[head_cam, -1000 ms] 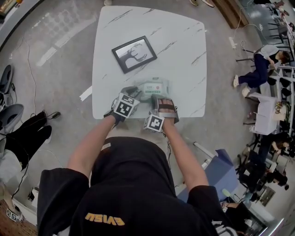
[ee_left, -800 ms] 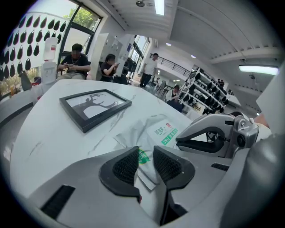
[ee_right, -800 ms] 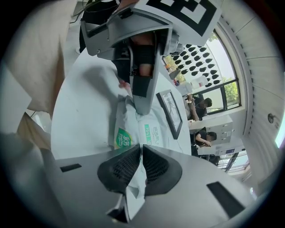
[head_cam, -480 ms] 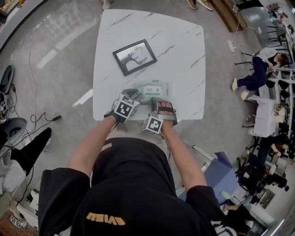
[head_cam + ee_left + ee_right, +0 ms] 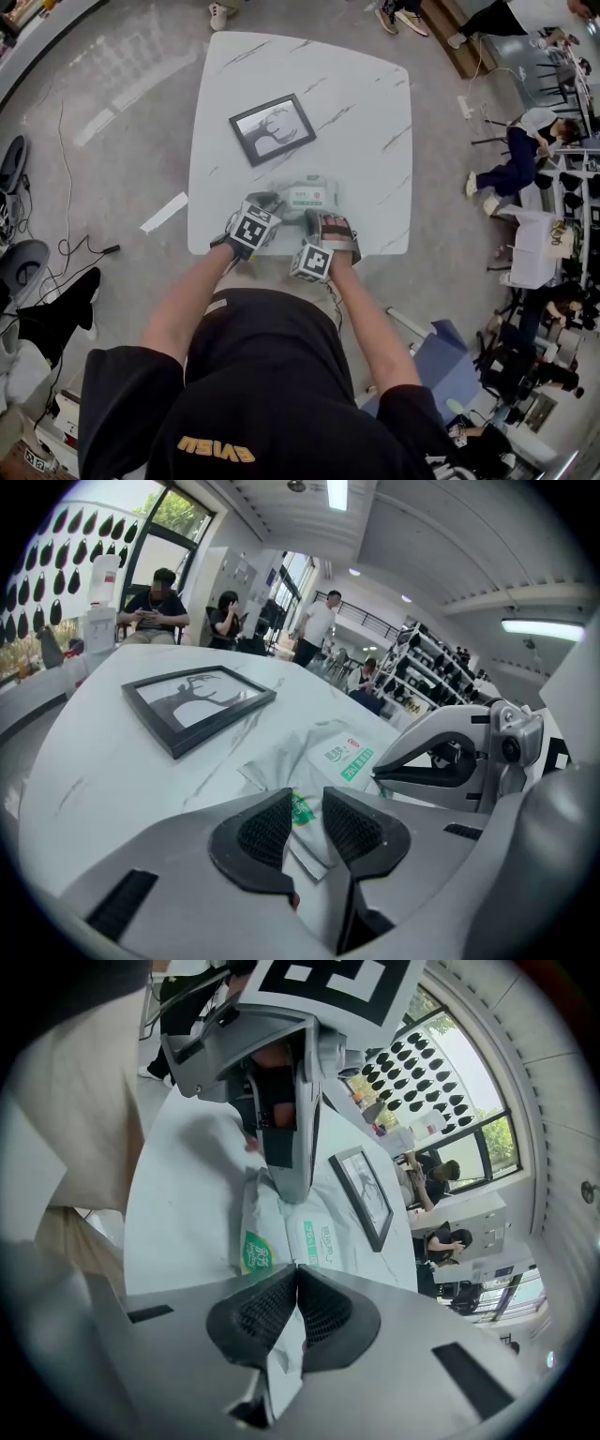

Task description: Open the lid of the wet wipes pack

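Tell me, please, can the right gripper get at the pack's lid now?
Probably not: the right gripper is shut on the wet wipes pack, at its near edge, short of the uncovered lid.

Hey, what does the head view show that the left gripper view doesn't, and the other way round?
Only the head view: the person's arms, the floor around the table, and the marker cube on the left gripper. Only the left gripper view: its fingers closed on a corner of the wet wipes pack, and ceiling lights. Both: that pack, the picture frame and the right gripper.
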